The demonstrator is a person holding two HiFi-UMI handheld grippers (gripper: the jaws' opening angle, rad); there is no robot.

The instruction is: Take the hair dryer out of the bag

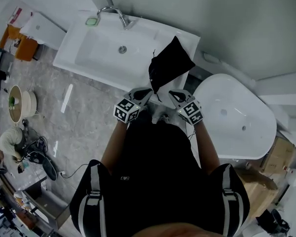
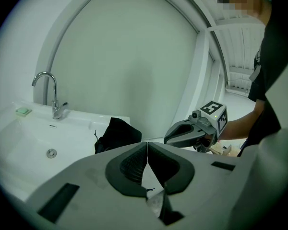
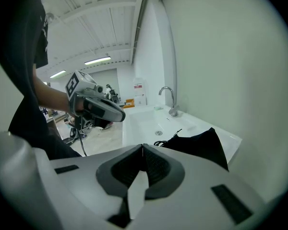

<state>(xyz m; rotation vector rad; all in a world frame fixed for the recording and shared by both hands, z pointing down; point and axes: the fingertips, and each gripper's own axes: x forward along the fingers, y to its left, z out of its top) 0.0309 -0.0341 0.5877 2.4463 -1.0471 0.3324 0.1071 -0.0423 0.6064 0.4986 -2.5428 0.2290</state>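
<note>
A black drawstring bag point(image 1: 168, 65) lies on the right end of the white washbasin's rim point(image 1: 185, 36), its cords hanging off the near side. No hair dryer shows outside it. My left gripper point(image 1: 147, 92) and right gripper point(image 1: 171, 93) hover side by side just short of the bag, both shut with nothing between the jaws. In the left gripper view the shut jaws point(image 2: 147, 146) point at the bag point(image 2: 116, 134), with the right gripper point(image 2: 189, 131) alongside. The right gripper view shows its shut jaws point(image 3: 143, 150), the bag point(image 3: 201, 145) and the left gripper point(image 3: 101, 108).
A chrome faucet point(image 1: 116, 15) and a green soap dish point(image 1: 92, 20) stand at the back of the basin point(image 1: 103, 48). A white bathtub point(image 1: 237, 117) lies to the right. Wall rises behind both. Clutter and another person point(image 1: 10, 139) sit on the floor at left.
</note>
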